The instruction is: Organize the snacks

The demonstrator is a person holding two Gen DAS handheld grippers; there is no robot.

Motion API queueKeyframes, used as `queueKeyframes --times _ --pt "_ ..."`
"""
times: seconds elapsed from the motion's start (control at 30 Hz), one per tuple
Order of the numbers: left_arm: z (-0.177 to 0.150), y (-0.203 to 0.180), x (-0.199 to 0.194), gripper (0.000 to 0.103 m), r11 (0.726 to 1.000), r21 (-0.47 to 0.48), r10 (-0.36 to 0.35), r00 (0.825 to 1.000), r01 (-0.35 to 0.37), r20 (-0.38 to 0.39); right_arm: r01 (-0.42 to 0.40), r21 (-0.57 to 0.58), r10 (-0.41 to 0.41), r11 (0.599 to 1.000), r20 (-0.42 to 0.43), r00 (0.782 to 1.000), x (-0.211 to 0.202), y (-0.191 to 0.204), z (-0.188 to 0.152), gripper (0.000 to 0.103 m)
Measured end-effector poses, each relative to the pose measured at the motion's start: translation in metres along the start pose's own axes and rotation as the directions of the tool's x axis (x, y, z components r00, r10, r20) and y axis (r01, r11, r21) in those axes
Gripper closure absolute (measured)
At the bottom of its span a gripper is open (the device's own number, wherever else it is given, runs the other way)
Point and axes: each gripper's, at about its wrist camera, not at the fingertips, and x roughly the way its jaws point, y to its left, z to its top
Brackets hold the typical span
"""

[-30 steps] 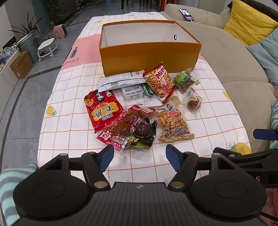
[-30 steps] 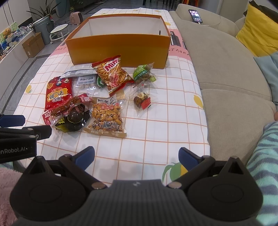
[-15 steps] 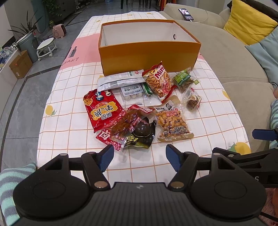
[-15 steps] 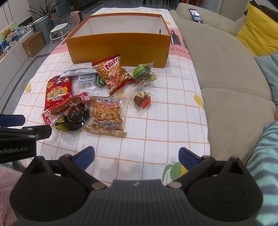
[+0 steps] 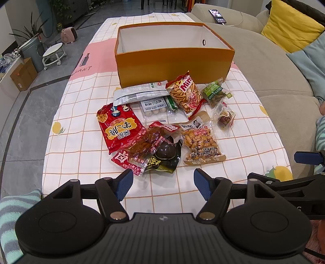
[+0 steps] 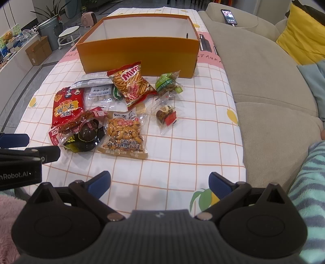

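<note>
An empty orange box stands open at the far end of the checked tablecloth. In front of it lie several snack packets: a red bag, a Mimi stick bag, a peanut pack, a green raisin pack, a dark egg pack. My left gripper hangs open over the near table edge, nothing between its fingers. My right gripper is open too, right of the packets.
A beige sofa runs along the table's right side, with a yellow cushion and a phone on it. A striped teal sleeve shows at the right. Floor, a stool and a cardboard box lie to the left.
</note>
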Motion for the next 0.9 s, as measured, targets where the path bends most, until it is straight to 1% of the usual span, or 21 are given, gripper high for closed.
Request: queueKeyframes --times 0.47,0.67,0.73,0.83,0.87,0.9 --pt "0.0 0.0 0.0 0.022 1.0 -0.003 -0.007 1.0 0.007 -0.001 -0.003 -0.002 0.003 1.0 0.003 1.0 0.0 0.0 0.0 0.004" --pt "0.003 0.001 0.001 0.024 1.0 -0.016 -0.021 1.0 0.021 0.004 -0.033 0.0 0.033 0.999 0.02 0.999 -0.002 0.002 0.001 0.005" --pt "0.004 0.002 0.002 0.029 1.0 -0.017 -0.021 1.0 0.021 0.007 -0.04 -0.001 0.04 0.999 0.024 0.999 -0.001 0.002 0.002 0.013" --pt "0.006 0.002 0.005 0.037 0.999 -0.02 -0.029 1.0 0.029 0.009 -0.049 0.003 0.049 0.999 0.016 0.999 0.005 0.002 0.004 0.02" --pt "0.007 0.002 0.006 0.038 0.999 -0.021 -0.032 0.999 0.032 0.009 -0.056 0.002 0.056 0.998 0.008 0.998 0.008 0.002 0.004 0.022" --pt "0.008 0.002 0.007 0.04 0.999 -0.022 -0.035 0.999 0.035 0.007 -0.061 0.001 0.061 0.998 0.003 0.998 0.01 0.002 0.005 0.028"
